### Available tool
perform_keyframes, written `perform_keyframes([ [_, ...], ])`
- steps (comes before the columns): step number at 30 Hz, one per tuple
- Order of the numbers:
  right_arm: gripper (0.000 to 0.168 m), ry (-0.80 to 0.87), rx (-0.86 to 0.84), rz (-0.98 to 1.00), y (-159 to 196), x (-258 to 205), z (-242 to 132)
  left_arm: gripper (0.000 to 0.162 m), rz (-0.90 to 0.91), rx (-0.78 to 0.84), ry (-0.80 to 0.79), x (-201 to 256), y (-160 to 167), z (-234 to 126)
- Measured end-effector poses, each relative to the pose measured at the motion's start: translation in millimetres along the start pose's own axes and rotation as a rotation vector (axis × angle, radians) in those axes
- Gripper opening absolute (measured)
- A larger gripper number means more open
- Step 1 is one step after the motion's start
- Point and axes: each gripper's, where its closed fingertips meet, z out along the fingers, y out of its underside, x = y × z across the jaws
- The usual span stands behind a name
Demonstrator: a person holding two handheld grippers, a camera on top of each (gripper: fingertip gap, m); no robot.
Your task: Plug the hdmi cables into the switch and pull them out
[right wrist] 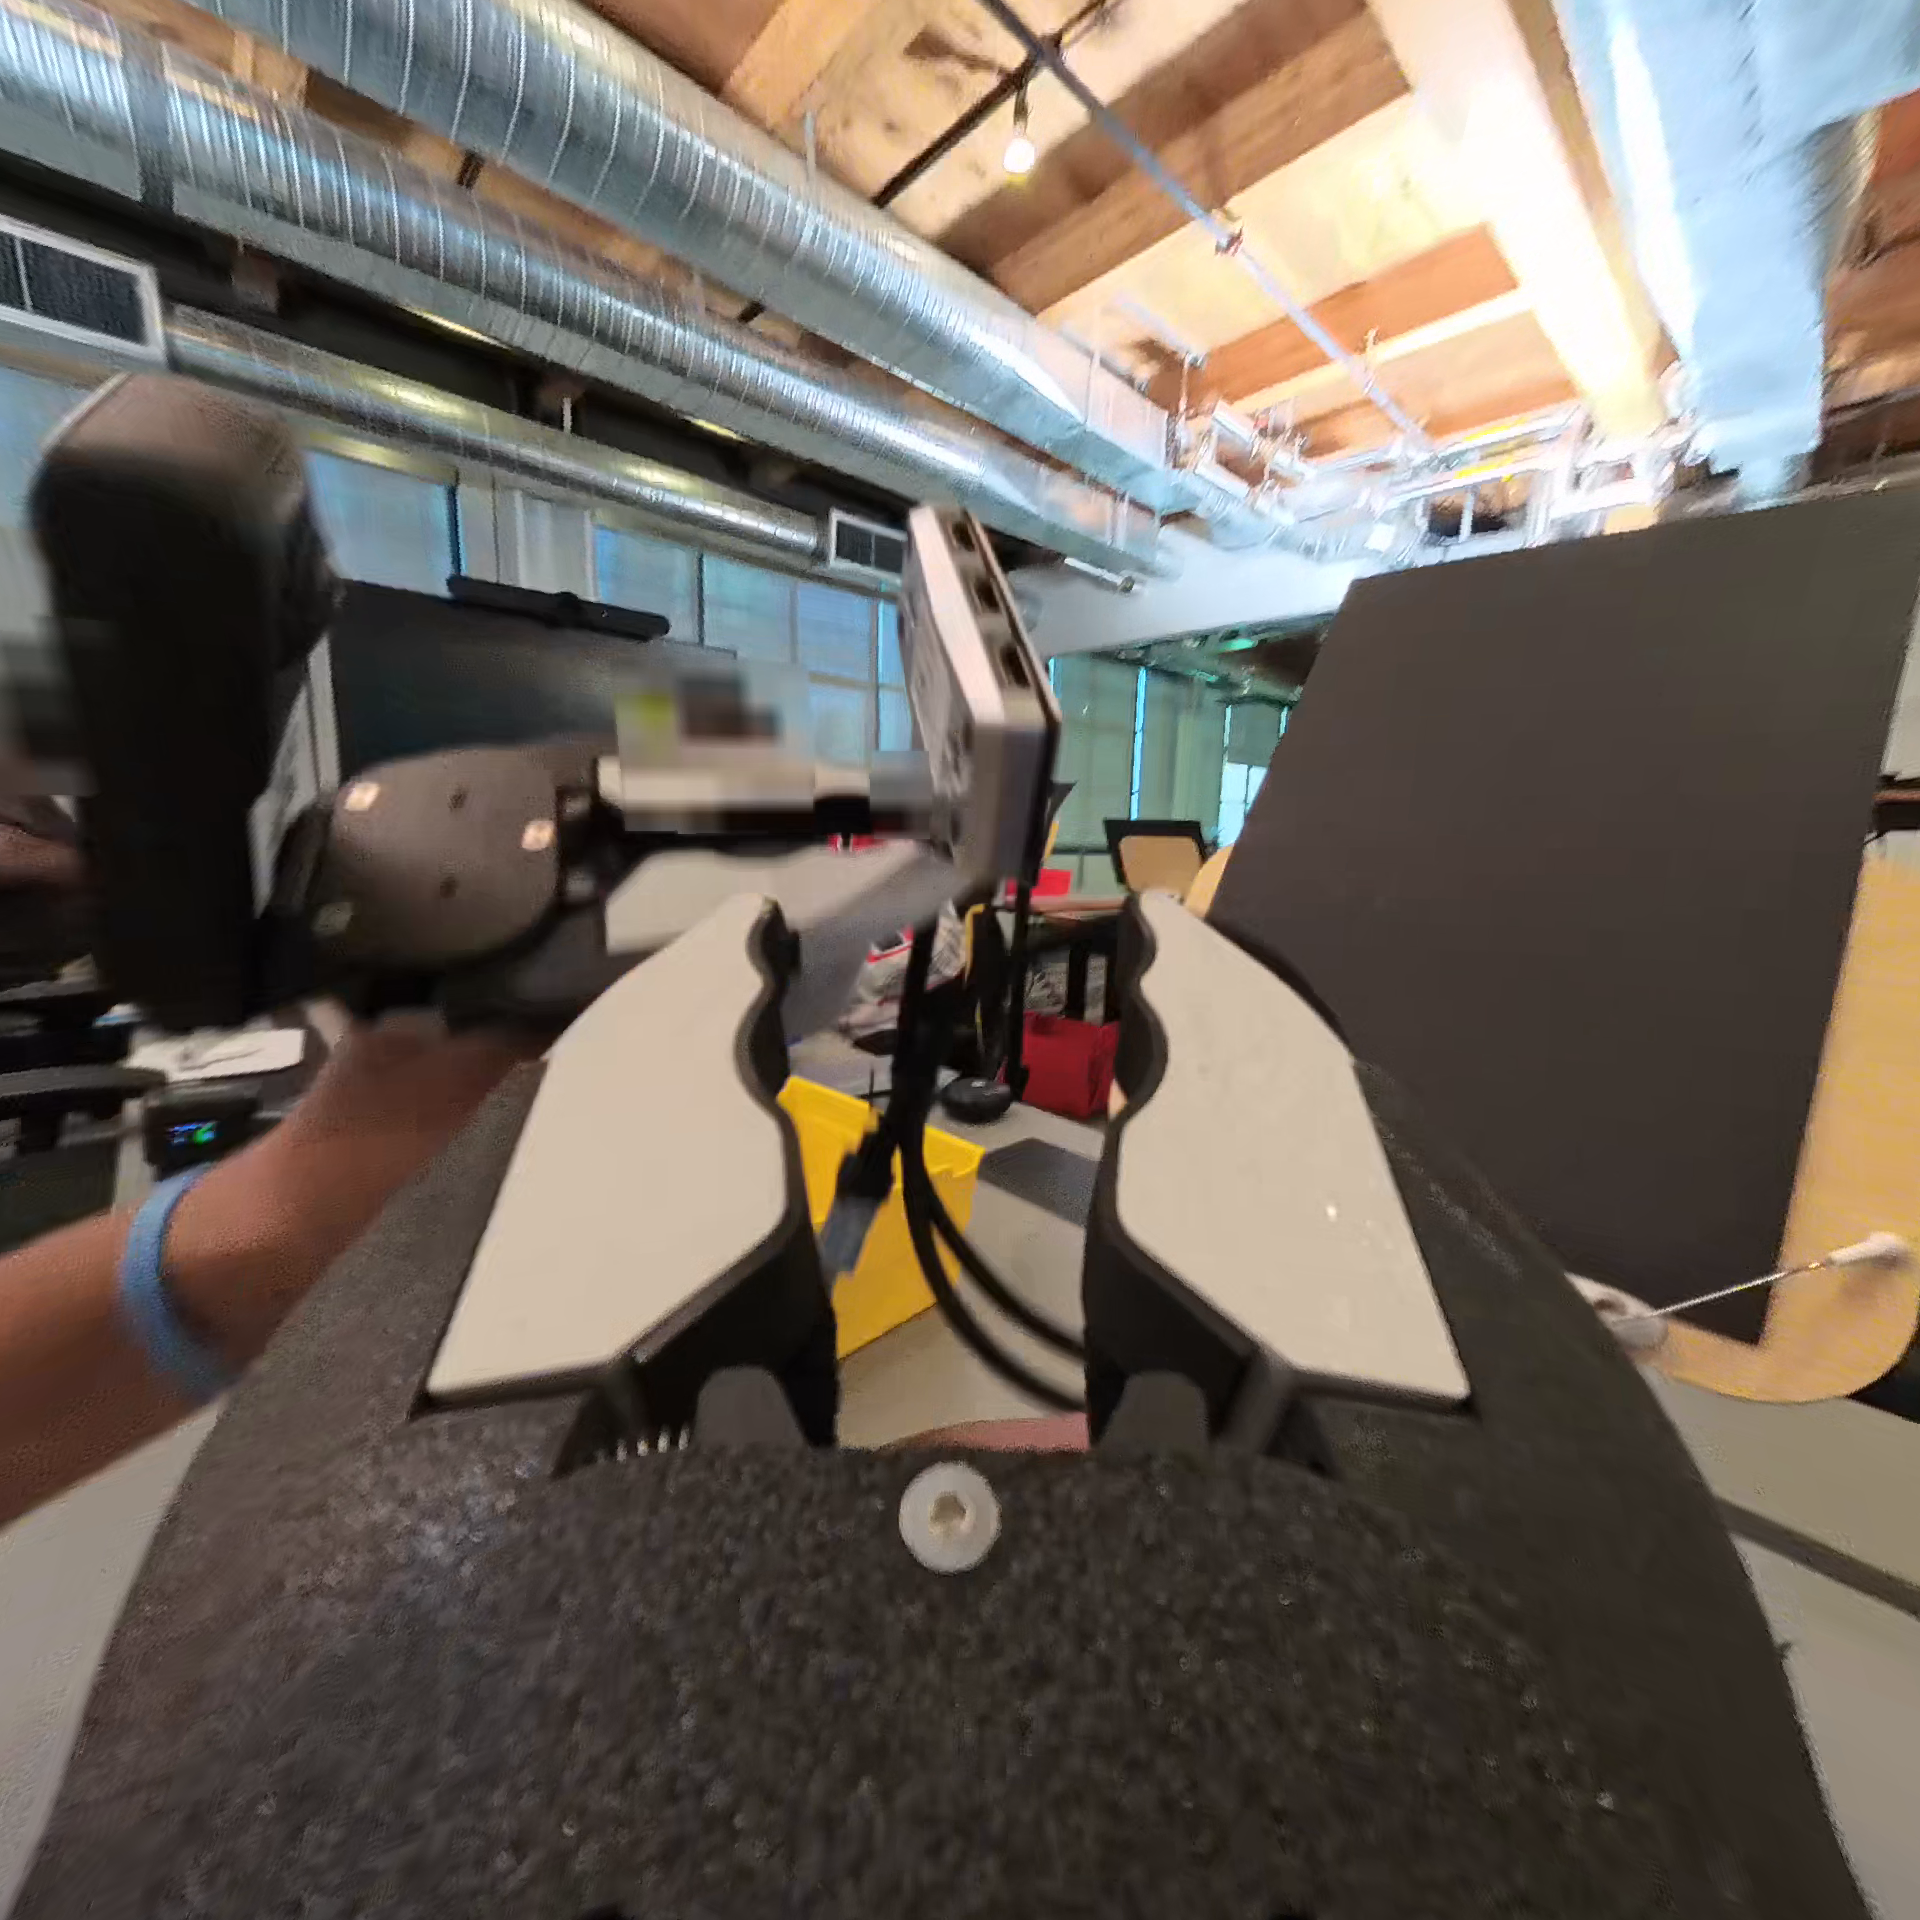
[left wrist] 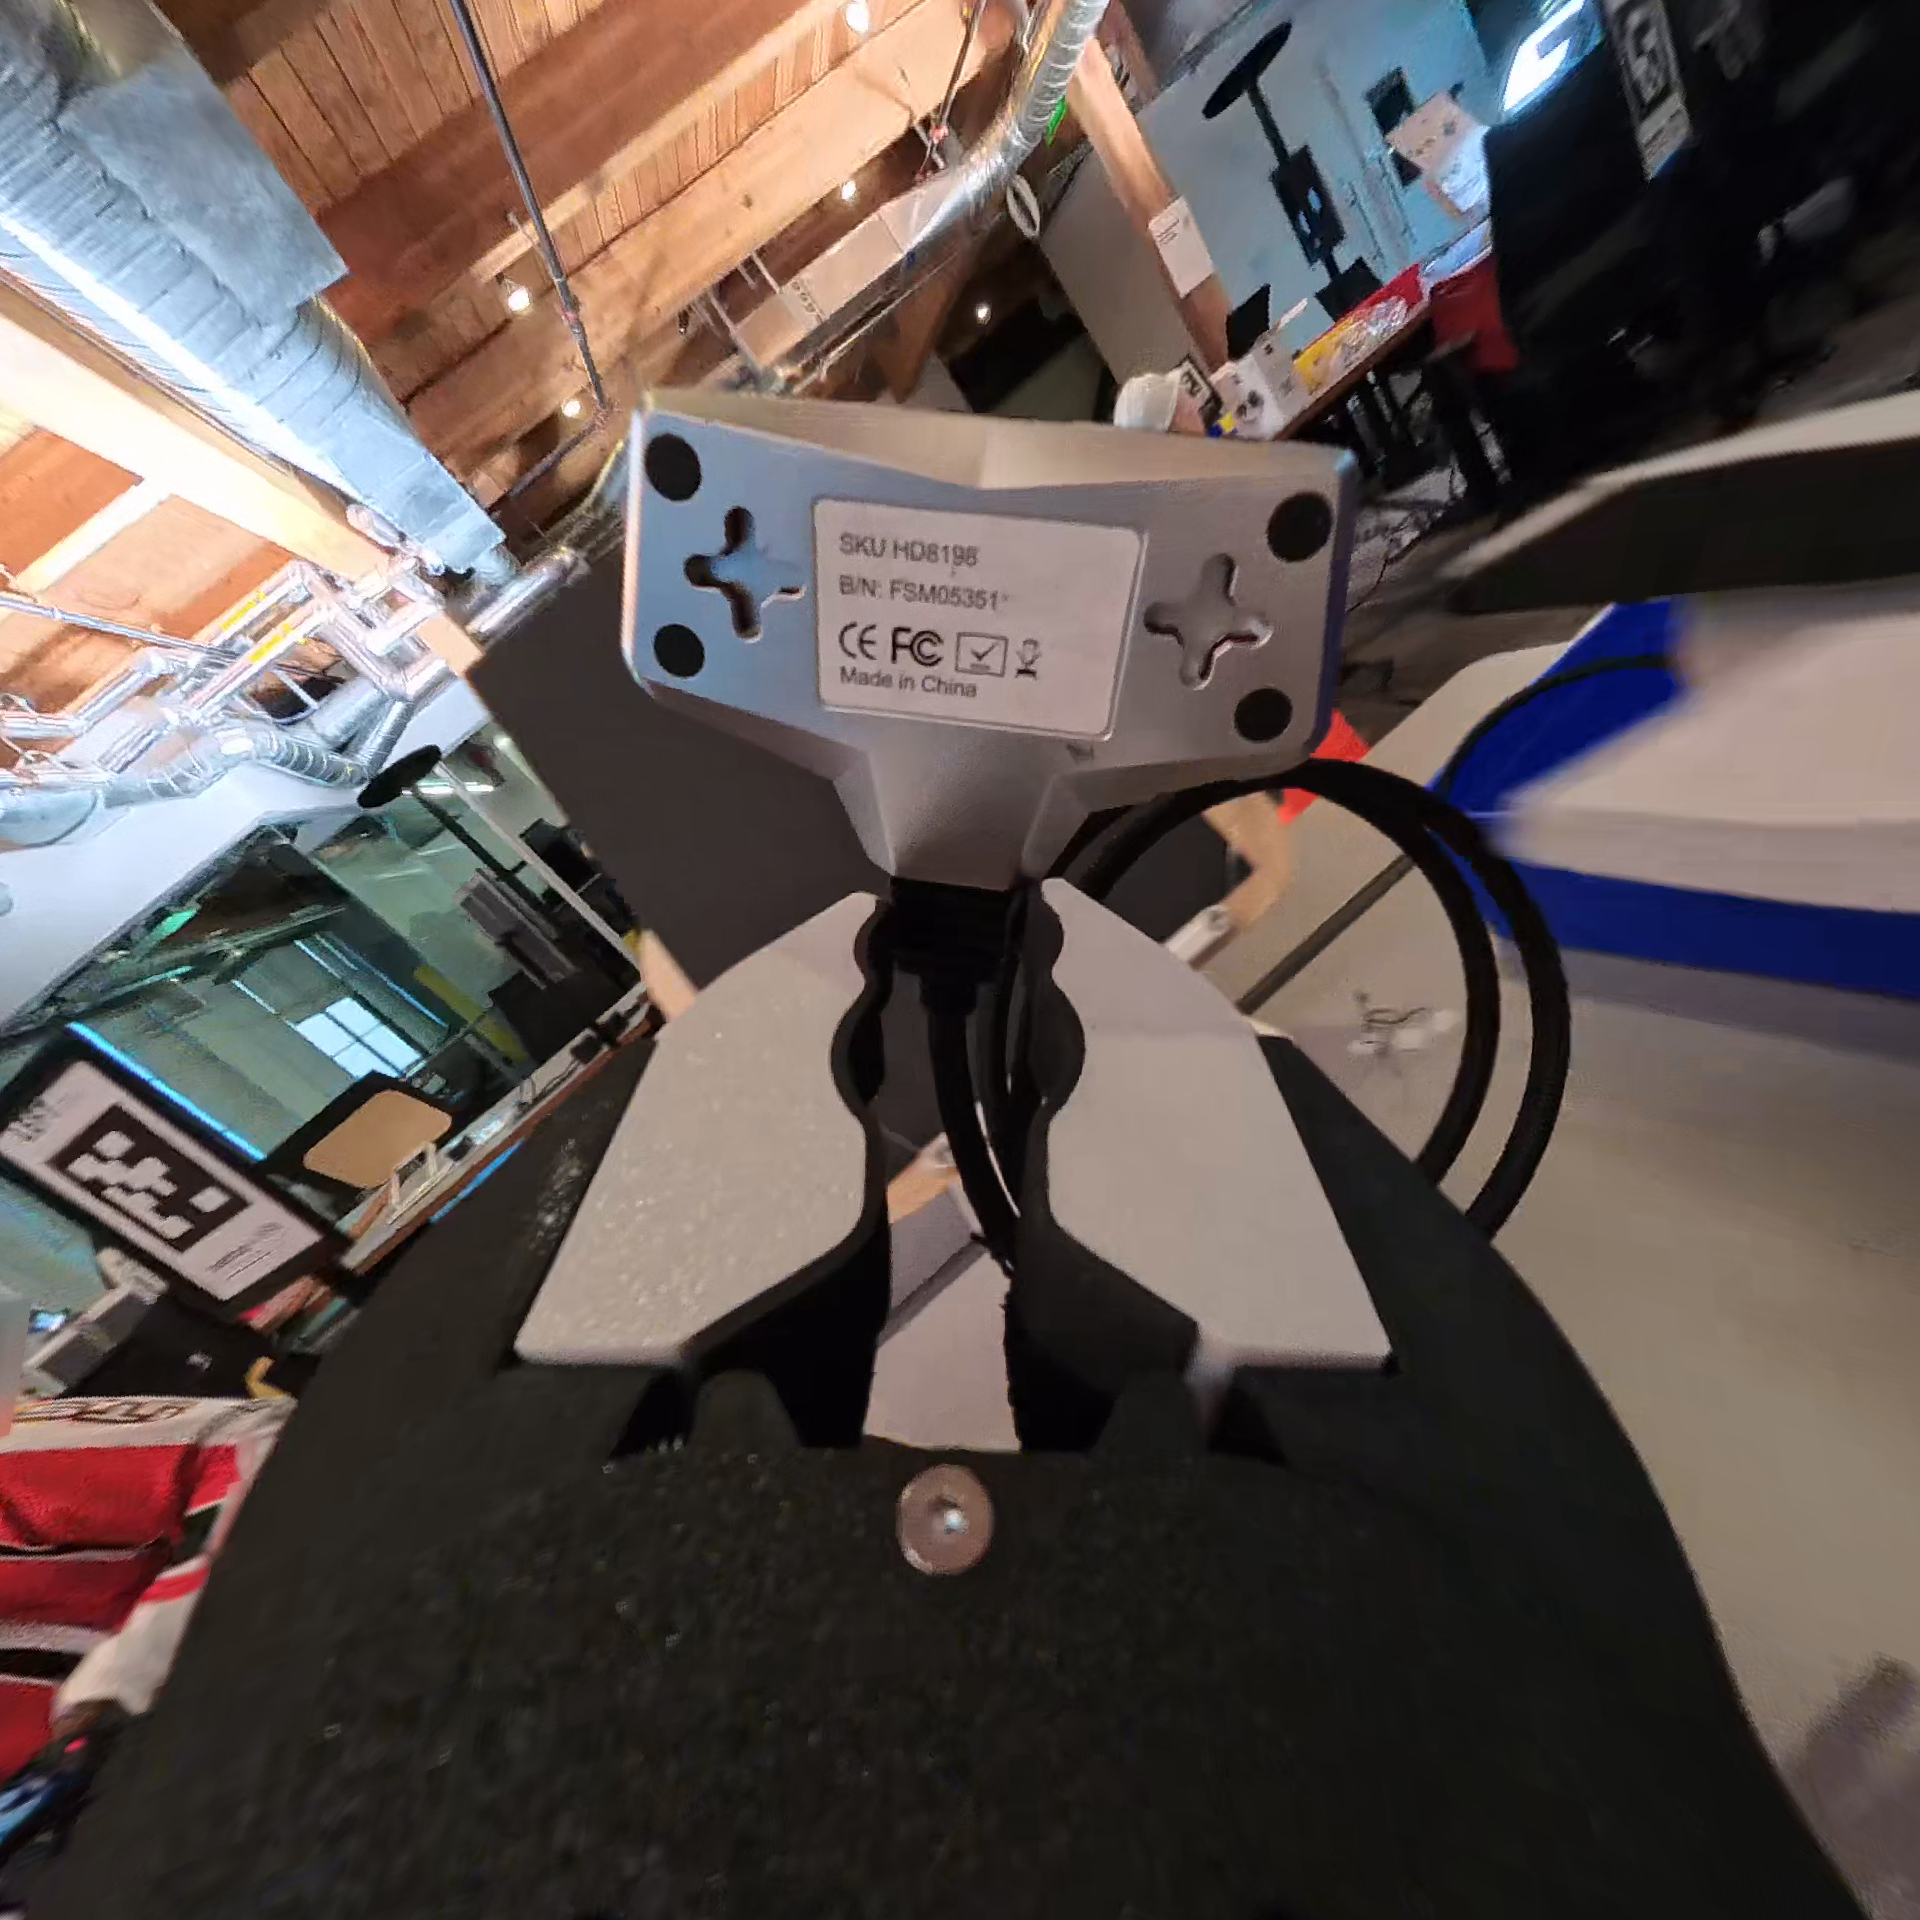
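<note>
The left gripper [left wrist: 951, 935] fingers clench the switch [left wrist: 977, 623] by its cable neck, apparently; right gripper [right wrist: 951, 935] fingers released, empty.

The right gripper [right wrist: 951, 935], with grey finger plates on black foam-textured housing, stands open and empty, its jaws well apart. Beyond the fingertips, a flat silver metal HDMI switch [right wrist: 982, 707] is held up edge-on and tilted, ports showing along its narrow side. The blurred black left gripper [right wrist: 894, 883] appears to clamp its lower end. Thin black cables [right wrist: 920, 1143] hang from the switch, in front of a yellow plastic bin [right wrist: 894, 1226].
</note>
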Motion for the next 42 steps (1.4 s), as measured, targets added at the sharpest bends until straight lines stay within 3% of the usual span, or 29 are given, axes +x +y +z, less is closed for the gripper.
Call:
perform_keyframes([
  [5,0.049,-0.014,0.068,0.088,-9,15,-11,0.023,-0.061,0.032,0.057,75,-3,-2],
  [7,0.021,-0.047,0.085,0.109,-10,22,-22,0.023,-0.121,0.063,0.116,96,-2,-5],
  [12,0.020,-0.093,-0.084,0.196,21,36,-27,0.023,-0.145,0.005,0.133,112,22,-2],
  [18,0.022,-0.081,-0.092,0.199,37,32,-23,0.023,-0.118,0.005,0.103,119,22,-6],
  [31,0.021,-0.070,-0.184,0.092,56,26,-19,0.023,-0.261,-0.018,0.145,125,40,-9],
  [36,0.022,-0.140,-0.274,-0.074,69,18,-6,0.026,-0.314,-0.058,0.167,121,55,-11],
  [37,0.022,-0.157,-0.311,-0.133,73,18,0,0.018,-0.355,-0.098,0.205,121,61,-15],
  [38,0.022,-0.150,-0.331,-0.193,73,24,7,0.007,-0.412,-0.136,0.256,123,66,-22],
  [42,0.022,-0.150,-0.432,-0.528,76,55,39,0.019,-0.659,-0.388,0.288,122,115,-78],
])
